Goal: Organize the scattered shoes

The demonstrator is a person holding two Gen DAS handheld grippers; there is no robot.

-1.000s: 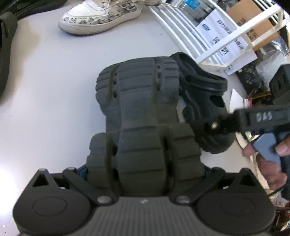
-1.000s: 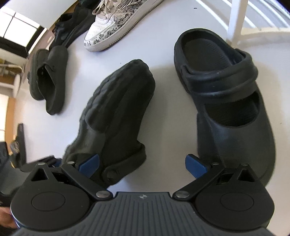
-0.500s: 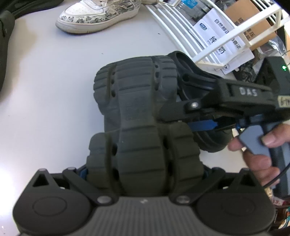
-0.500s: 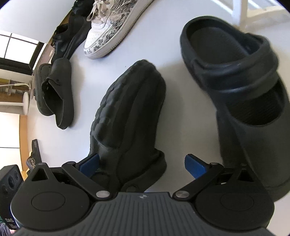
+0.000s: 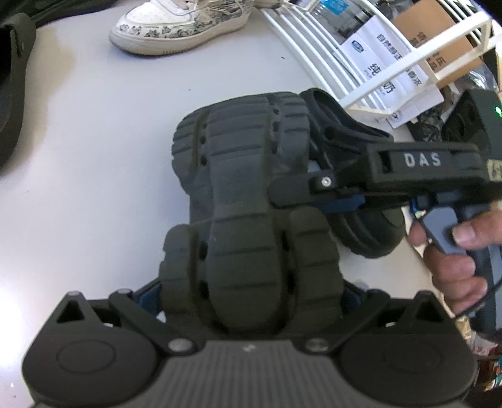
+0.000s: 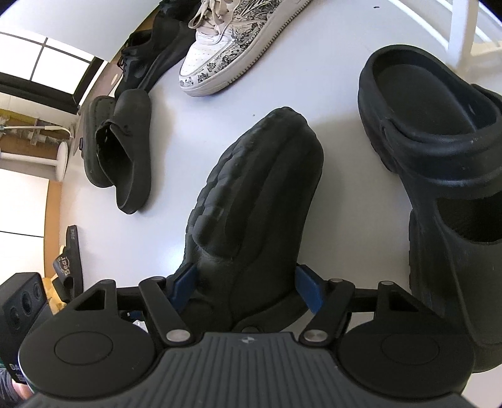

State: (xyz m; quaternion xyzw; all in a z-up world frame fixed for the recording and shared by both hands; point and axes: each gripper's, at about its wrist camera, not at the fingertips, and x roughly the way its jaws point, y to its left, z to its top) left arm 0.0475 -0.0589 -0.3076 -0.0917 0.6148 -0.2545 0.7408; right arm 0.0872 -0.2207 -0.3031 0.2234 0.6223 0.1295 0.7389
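Ridged clog [image 6: 254, 201] sits between the closing right tool [image 6: 244, 290]; left tool [image 5: 251, 298] grips its heel

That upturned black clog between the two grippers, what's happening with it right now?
A person is handling the upturned clog, sole up on the white table, with both grippers at once. The left gripper is clamped on one end of it. The right gripper has come in from the side with the clog between its blue pads, and its jaws are closing on it. The matching clog sits upright just beside it. A white patterned sneaker and other dark shoes lie further off.
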